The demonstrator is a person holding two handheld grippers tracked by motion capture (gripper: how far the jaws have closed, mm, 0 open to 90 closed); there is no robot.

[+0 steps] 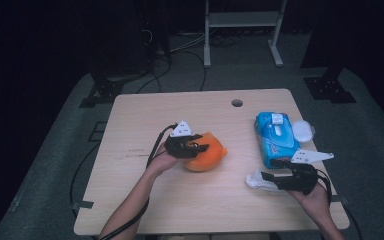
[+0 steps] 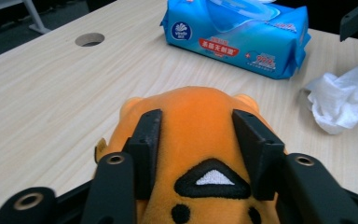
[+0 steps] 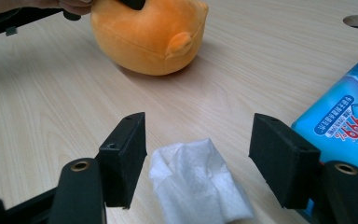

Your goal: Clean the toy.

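Jaws of left gripper [image 1: 196, 148] clamp orange plush [image 1: 207, 152], forearm angled inward.

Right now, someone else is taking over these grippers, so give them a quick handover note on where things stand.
Left gripper: shut on the orange plush toy, mid-table.
Right gripper: open, jaws either side of the crumpled white wipe without touching it; the wipe lies on the table.
Blue wipe pack: flap open, at the table's right.
Done: a wipe is out, toy held.
Left, probably: grip the wipe and clean the toy.
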